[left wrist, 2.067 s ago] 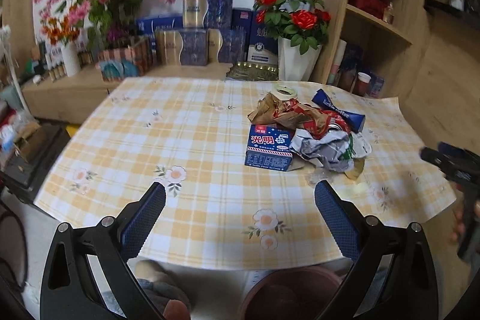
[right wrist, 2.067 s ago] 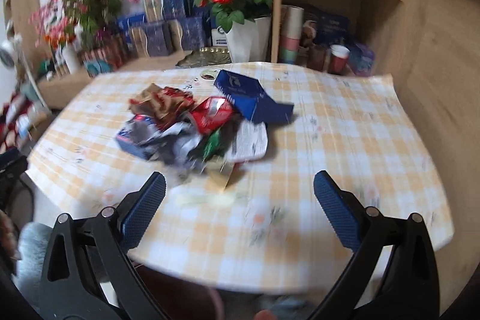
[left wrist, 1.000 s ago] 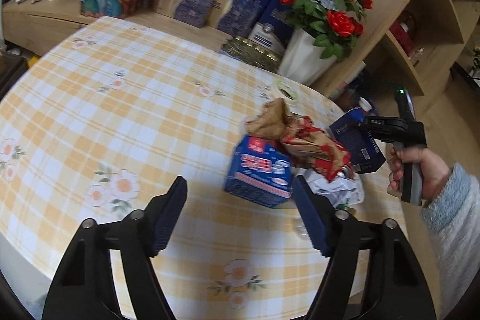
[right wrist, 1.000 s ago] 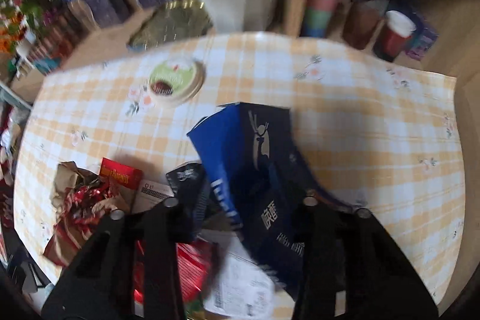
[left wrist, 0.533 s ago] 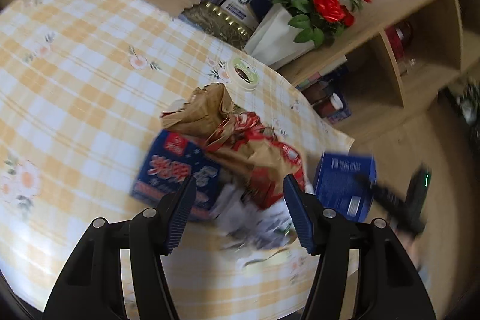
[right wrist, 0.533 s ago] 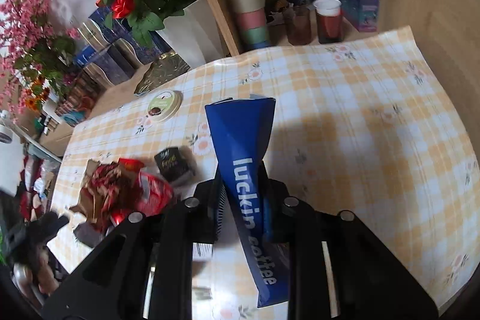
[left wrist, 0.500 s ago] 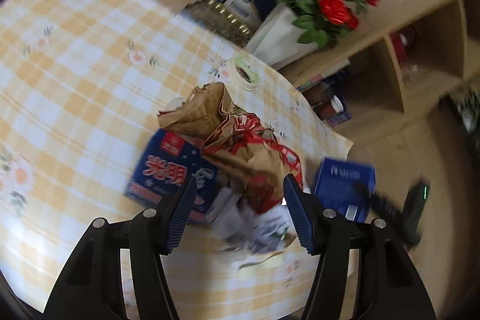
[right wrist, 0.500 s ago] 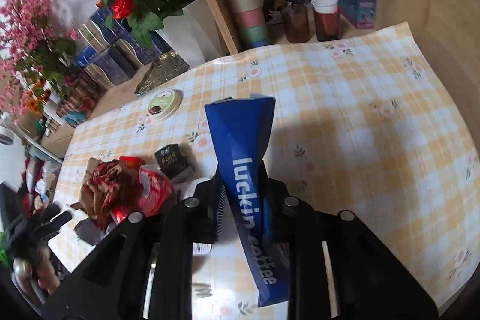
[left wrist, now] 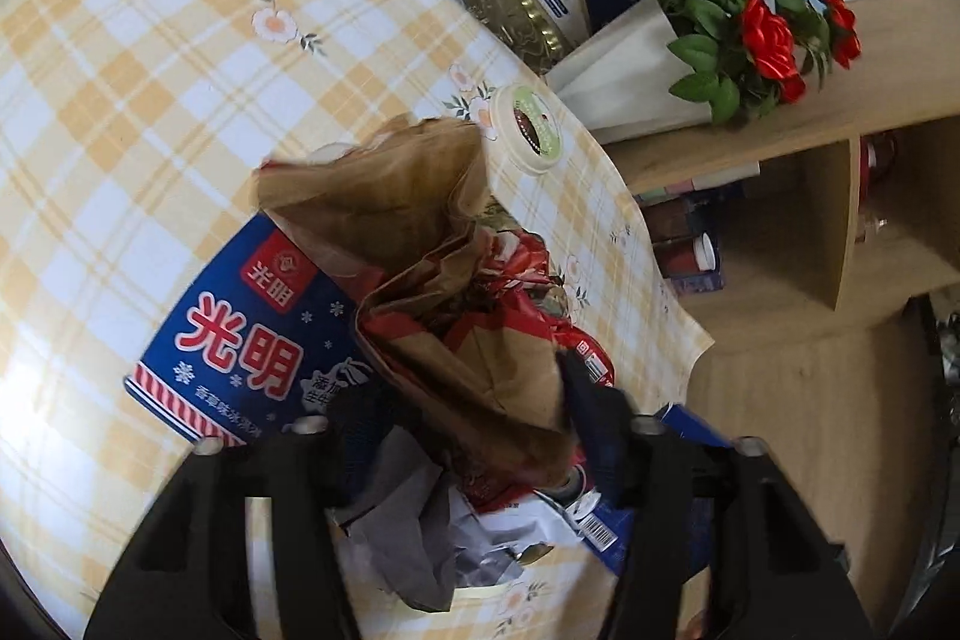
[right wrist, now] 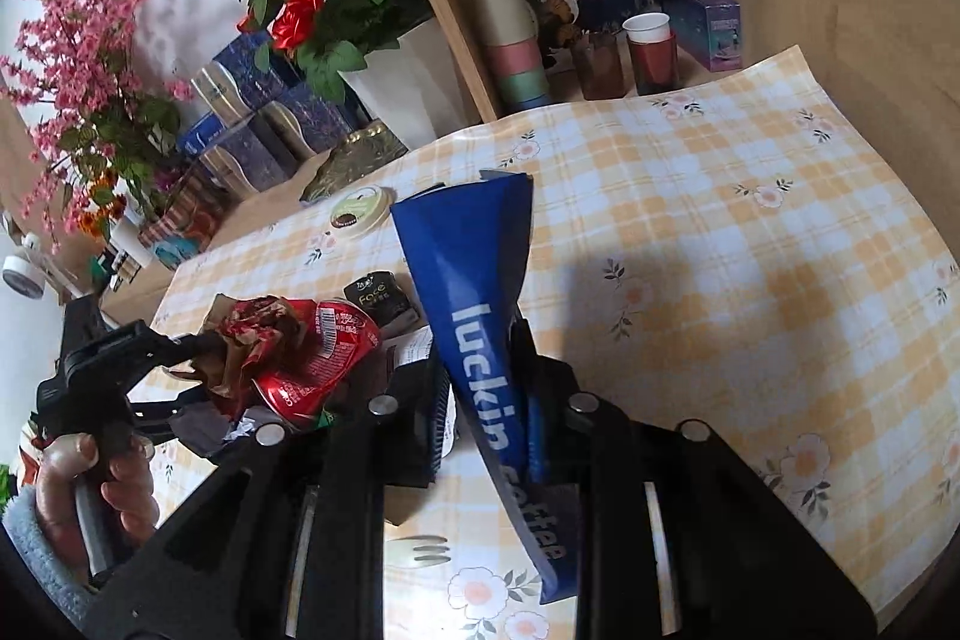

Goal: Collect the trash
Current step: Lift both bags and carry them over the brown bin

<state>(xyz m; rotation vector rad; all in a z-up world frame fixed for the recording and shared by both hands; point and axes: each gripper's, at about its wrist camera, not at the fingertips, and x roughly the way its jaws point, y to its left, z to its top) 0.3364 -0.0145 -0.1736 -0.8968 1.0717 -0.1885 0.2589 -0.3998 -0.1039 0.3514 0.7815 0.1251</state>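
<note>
Left gripper (left wrist: 465,415) lowered onto brown paper bag (left wrist: 456,340), right gripper (right wrist: 486,376) holding blue bag (right wrist: 480,292)

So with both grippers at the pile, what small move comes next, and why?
Probably lift the left gripper: its fingers seem closed around the crumpled brown paper bag, which still lies on the pile. The right gripper already holds the blue coffee bag.

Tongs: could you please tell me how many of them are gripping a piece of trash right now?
2. The left tongs clamp the brown paper bag; the right tongs pinch the blue coffee bag.
</note>
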